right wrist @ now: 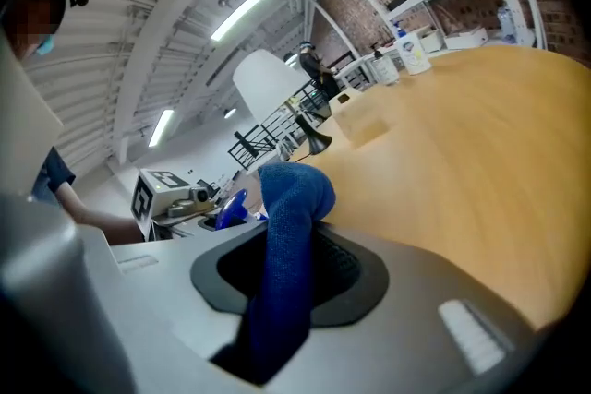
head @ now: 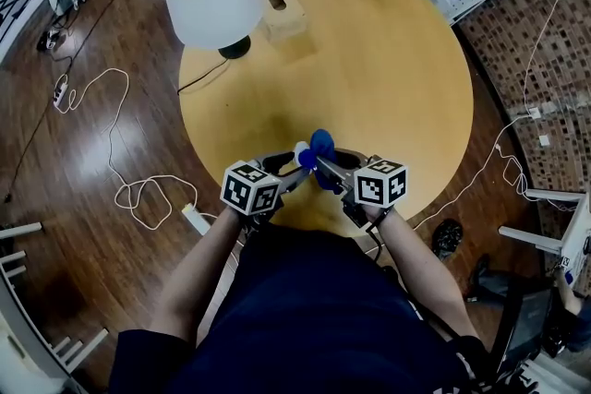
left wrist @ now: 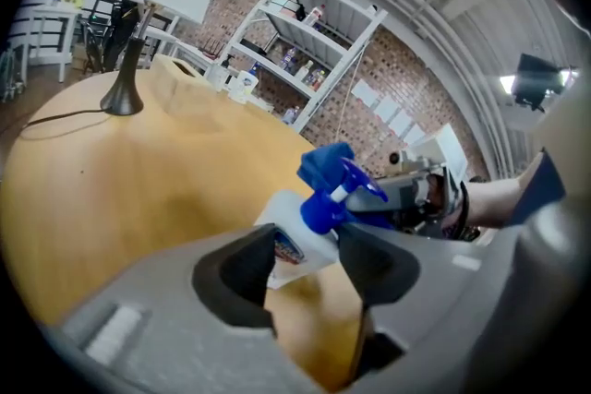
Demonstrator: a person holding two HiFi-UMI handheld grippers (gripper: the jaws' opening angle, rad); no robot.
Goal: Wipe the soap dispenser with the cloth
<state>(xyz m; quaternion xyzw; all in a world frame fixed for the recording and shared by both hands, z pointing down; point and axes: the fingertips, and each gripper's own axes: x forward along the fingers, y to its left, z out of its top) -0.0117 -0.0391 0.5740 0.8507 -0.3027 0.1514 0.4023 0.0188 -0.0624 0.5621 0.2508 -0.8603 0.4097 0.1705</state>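
Currently, L to R: your left gripper [left wrist: 309, 246] is pinching the tilted soap dispenser [left wrist: 288, 228] at its jaw tips, over the table [head: 388, 69] edge nearest you; your right gripper [right wrist: 291, 277] is clamping the blue cloth [right wrist: 294, 198] just beside the bottle's top. Risk: hard wiping is likely levering the bottle out, dropping it off-table.

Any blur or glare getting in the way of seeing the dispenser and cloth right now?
Left gripper view: soap dispenser slightly soft close to the lens, label unreadable, fisheye bending the shelves. Right gripper view: cloth sharp, ceiling lights bright but no glare on it. Head view: evenly lit, both small.
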